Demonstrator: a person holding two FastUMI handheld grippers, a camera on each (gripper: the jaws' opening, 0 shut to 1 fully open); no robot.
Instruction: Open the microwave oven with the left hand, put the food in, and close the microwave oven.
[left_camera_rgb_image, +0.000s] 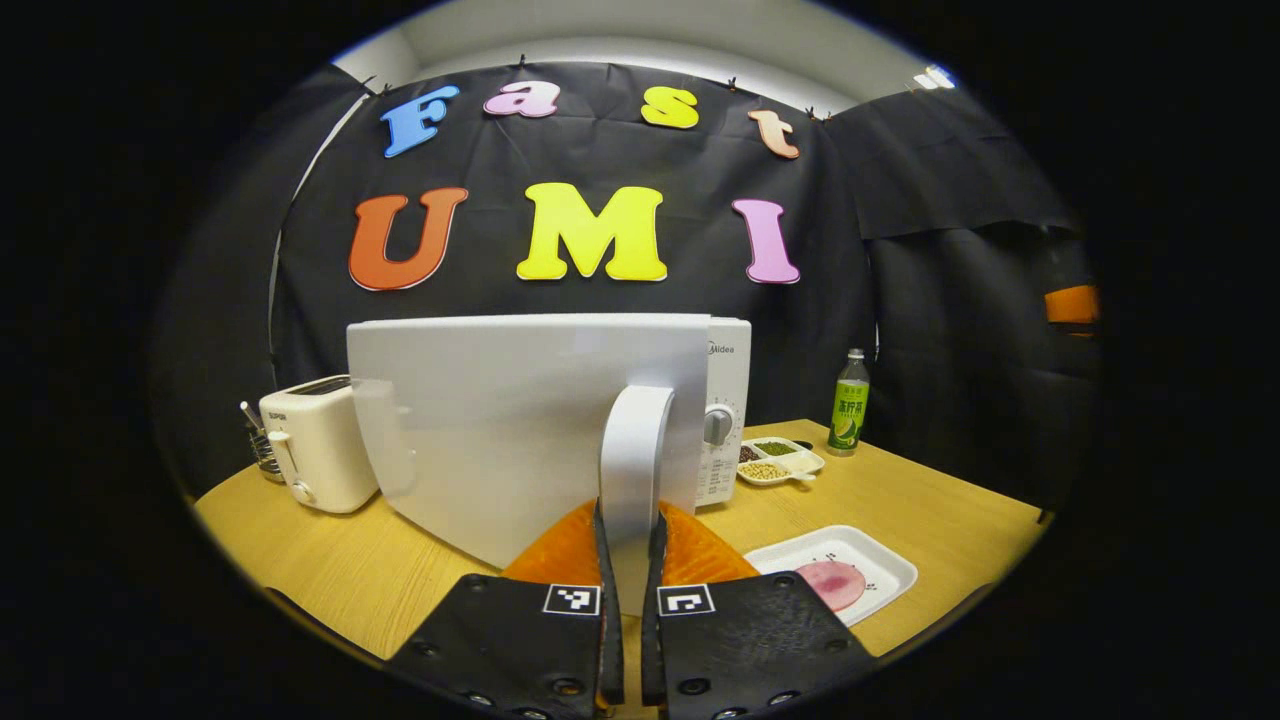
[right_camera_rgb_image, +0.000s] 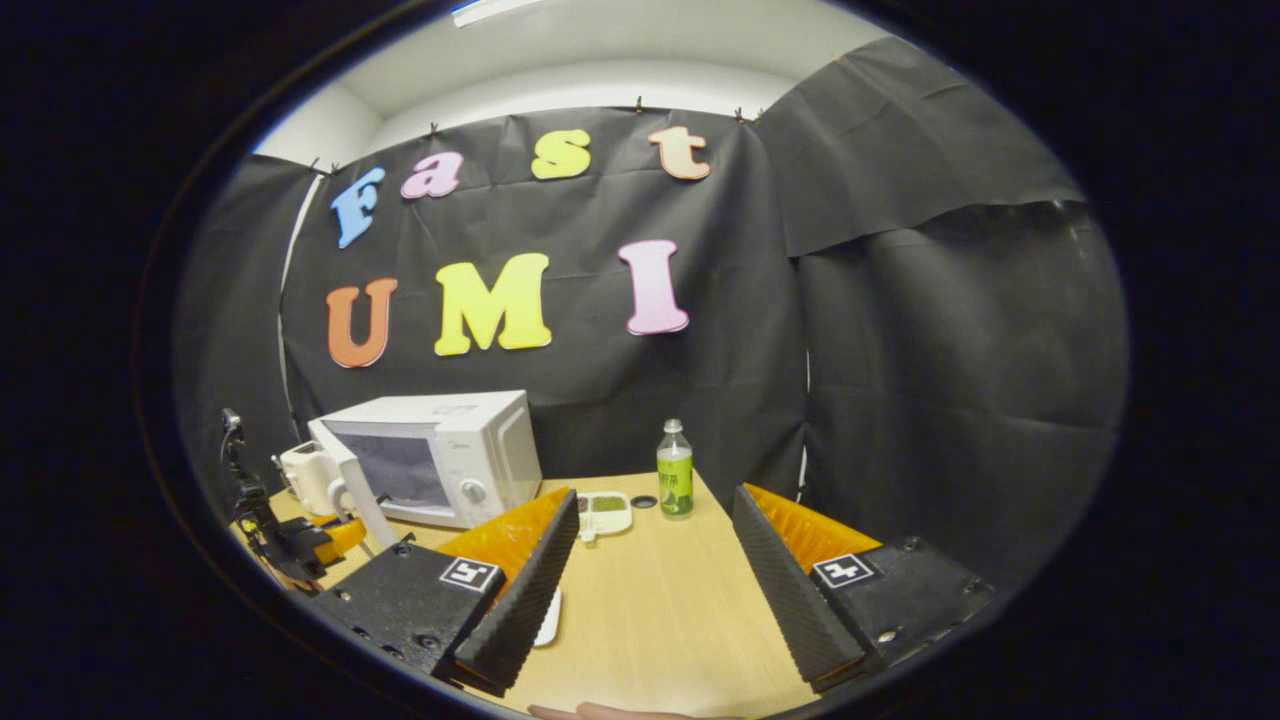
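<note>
Microwave oven stood at the back of the worktop, its door swung partway out toward the left tool. That tool was clamped on the door's handle, both fingers pressed against the upright white bar. Seen from the right gripper view, the microwave oven faced forward with its cavity opening exposed behind the door, and the left tool sat just in front of it. The right tool hung with its fingers spread wide apart, holding nothing, well to the right of the microwave oven.

Food, a pink round piece, lay on a white tray in front of and to the right of the microwave oven; a divided dish of beans sat just beside its control panel, a green bottle farther right, and a toaster to its left.

Trouble from here, I judged, would come from pulling the handle straight back rather than along the door's arc: the fingers could slip off the smooth bar, or the light oven could drag across the worktop. A door left half open would also block the tray's path.

The microwave oven's long axis ran side to side along the back wall, its opening pointing forward; the door's long edge swept outward from a hinge on its left side, and the handle's long axis stood vertical.
</note>
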